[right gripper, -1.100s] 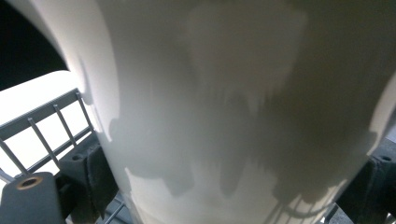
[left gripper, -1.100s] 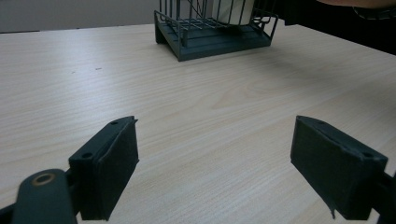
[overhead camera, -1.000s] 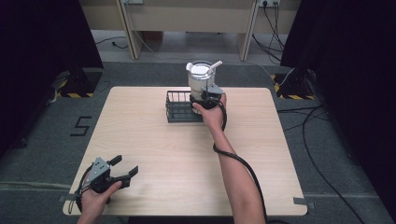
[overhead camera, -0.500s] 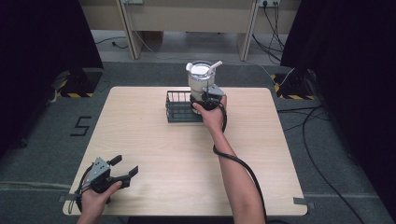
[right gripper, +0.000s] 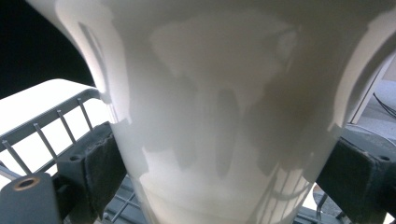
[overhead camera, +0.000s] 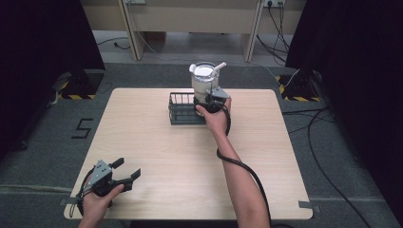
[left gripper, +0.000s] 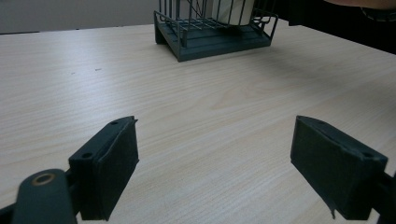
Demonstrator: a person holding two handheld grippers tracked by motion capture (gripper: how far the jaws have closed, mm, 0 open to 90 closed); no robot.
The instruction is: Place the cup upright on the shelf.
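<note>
White pitcher (overhead camera: 205, 81) stands upright in the right-hand end of the dark wire basket (overhead camera: 183, 108), at the far middle of the wooden table (overhead camera: 157, 147). Pitcher has a spout or handle stub pointing up and to the right at its rim; something white lies inside its mouth, identity not resolvable.

Right gripper (overhead camera: 212, 100): held at the near right side of the basket, jaws clamped on the lower body of the pitcher. Right gripper view confirms: white pitcher wall (right gripper: 219, 116) sits between the two black pads, one pad (right gripper: 100, 168) touching its left flank, the other touching its right. Basket wires (right gripper: 46, 133) visible to the left and below. Whether the pitcher base rests on the basket floor or is lifted clear, cannot tell.

Left gripper (overhead camera: 121, 175): at the near left corner of the table, well apart from the basket, held in the left hand (overhead camera: 97, 202). Jaws spread wide, nothing between them. Left gripper view (left gripper: 215, 172): bare wood grain between the pads, basket (left gripper: 215, 39) far off ahead with the pitcher's lower part seen through the wires.

Cable from the right gripper trails along the right forearm (overhead camera: 237, 175)
</note>
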